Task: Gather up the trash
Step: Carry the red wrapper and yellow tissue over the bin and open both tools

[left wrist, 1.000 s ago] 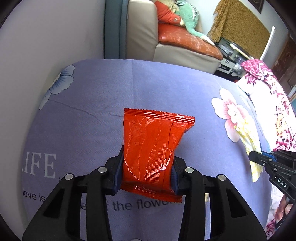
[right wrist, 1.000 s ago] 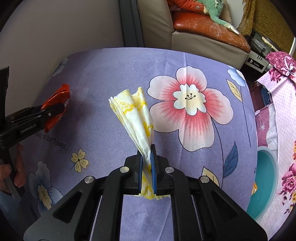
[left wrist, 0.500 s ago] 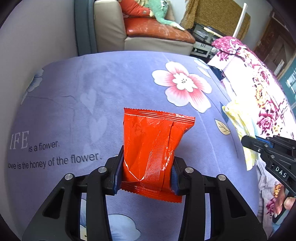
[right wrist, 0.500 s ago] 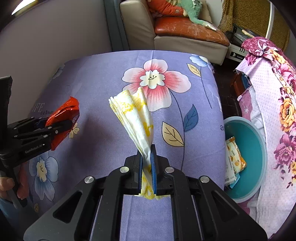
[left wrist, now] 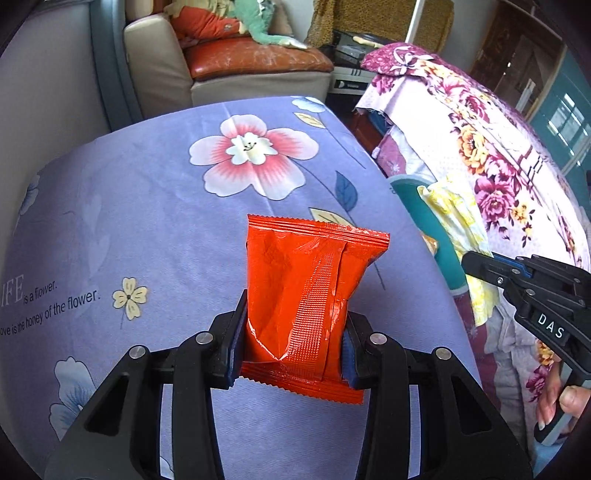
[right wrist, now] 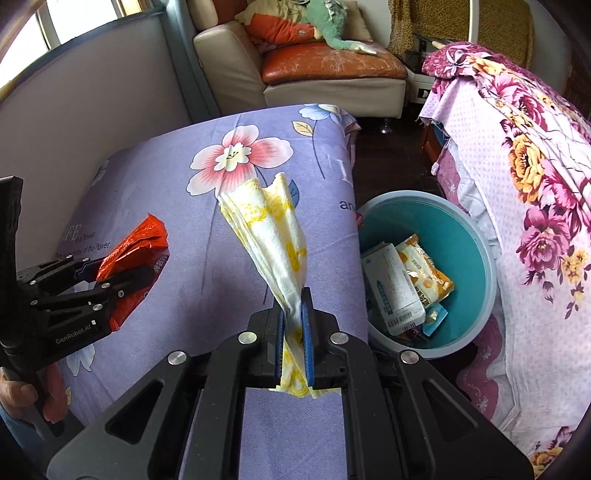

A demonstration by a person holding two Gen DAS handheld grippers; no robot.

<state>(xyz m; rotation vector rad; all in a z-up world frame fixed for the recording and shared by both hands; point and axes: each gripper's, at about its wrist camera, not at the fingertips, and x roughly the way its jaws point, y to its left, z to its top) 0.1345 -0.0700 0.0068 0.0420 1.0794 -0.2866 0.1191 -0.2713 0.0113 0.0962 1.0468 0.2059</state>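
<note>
While the red snack wrapper (left wrist: 306, 295) is clamped at its lower end between the jaws of the left gripper (left wrist: 293, 350), standing upright in the middle of the left wrist view, the yellow-and-white paper napkin (right wrist: 273, 243) is pinched flat between the closed jaws of the right gripper (right wrist: 293, 321) at the centre of the right wrist view, fanning out above them. Both pieces hang over the bed, and the teal bin (right wrist: 476, 236) sits right of centre in the right wrist view, on the floor just beside the bed's edge, already holding several snack packets (right wrist: 410, 284). To do the drop well, I judge each gripper should be carried fully over the bin's mouth before the jaws part; the napkin is light and spread, so it may drift or cling to a pad, and releasing it low inside the rim would help. The wrapper is stiff and should fall cleanly, but the two grippers are near each other, so releasing one at a time avoids a knock. The bed carries a lilac sheet (left wrist: 155, 221) printed with large pink flowers and a line of text at the left. At the right hangs a pink floral cloth (right wrist: 535, 184); at the top stands a beige sofa with an orange seat cushion (right wrist: 332, 62) and a green soft toy (right wrist: 328, 29).
</note>
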